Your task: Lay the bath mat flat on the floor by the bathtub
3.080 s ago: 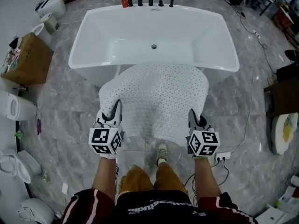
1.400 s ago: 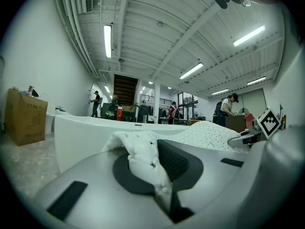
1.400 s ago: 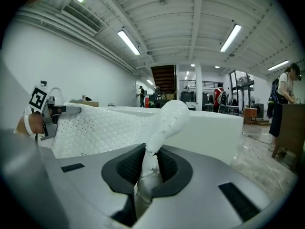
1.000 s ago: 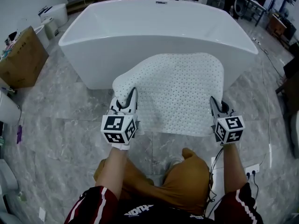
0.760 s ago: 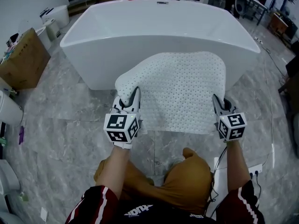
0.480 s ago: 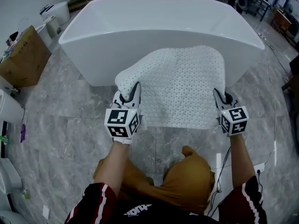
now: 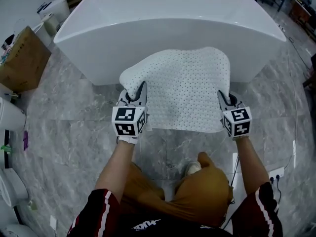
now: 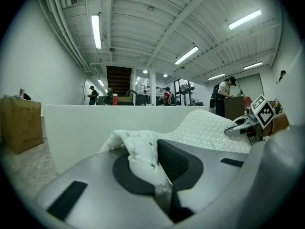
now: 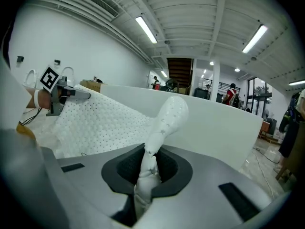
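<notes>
The left tongs (image 7: pixel 134 94) and right tongs (image 7: pixel 223 100) each pinch a near corner of the bath mat (image 7: pixel 182 85), stretched above the floor (image 7: pixel 74 117) beside the bathtub (image 7: pixel 168 28). It looks soft, light and floppy, so corner holds suit it best.

The bath mat (image 7: pixel 182 90) is stretched between two grippers just in front of the bathtub (image 7: pixel 168 28). Its near left corner is pinched in the left gripper (image 7: pixel 136 92) and its near right corner in the right gripper (image 7: pixel 224 98). Its far edge reaches the tub's near wall — touching or not, I can't tell. A cardboard box (image 7: pixel 22 60) stands on the floor (image 7: pixel 74 127), left of the tub.
</notes>
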{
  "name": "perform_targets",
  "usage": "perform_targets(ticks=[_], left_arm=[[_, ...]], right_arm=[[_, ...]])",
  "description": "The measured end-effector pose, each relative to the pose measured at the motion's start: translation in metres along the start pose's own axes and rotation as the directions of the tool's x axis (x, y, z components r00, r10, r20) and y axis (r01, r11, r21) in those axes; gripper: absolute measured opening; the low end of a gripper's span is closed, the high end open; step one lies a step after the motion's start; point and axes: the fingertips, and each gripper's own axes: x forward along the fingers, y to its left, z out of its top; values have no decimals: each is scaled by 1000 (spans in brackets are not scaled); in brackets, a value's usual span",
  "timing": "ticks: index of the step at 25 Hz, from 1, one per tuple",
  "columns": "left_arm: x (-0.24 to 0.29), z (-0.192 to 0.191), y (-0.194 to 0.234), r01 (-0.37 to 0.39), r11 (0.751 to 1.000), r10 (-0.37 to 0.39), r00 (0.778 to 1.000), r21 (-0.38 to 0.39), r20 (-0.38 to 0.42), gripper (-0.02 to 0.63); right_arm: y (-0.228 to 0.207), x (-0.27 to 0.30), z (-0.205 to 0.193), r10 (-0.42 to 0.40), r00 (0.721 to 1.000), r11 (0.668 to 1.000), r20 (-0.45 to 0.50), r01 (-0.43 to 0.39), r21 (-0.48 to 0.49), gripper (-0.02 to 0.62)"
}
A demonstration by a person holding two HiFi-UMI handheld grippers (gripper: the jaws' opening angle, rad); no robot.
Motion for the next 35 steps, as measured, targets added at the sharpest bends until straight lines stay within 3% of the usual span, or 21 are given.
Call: perform_targets(ticks=[7, 21, 35], left_arm=[[21, -50, 12, -30, 999, 29, 996, -11, -85, 37], [76, -149, 29, -74, 997, 74, 973, 7, -217, 37], [105, -205, 41, -83, 996, 85, 956, 19, -281, 38]], right_arm=[[14, 34, -46, 21, 998, 1000, -52, -20, 13, 48], [7, 112, -140, 44, 992, 989, -120, -27, 143, 48], [8, 162, -180, 62, 985, 987, -163, -37, 156, 48]])
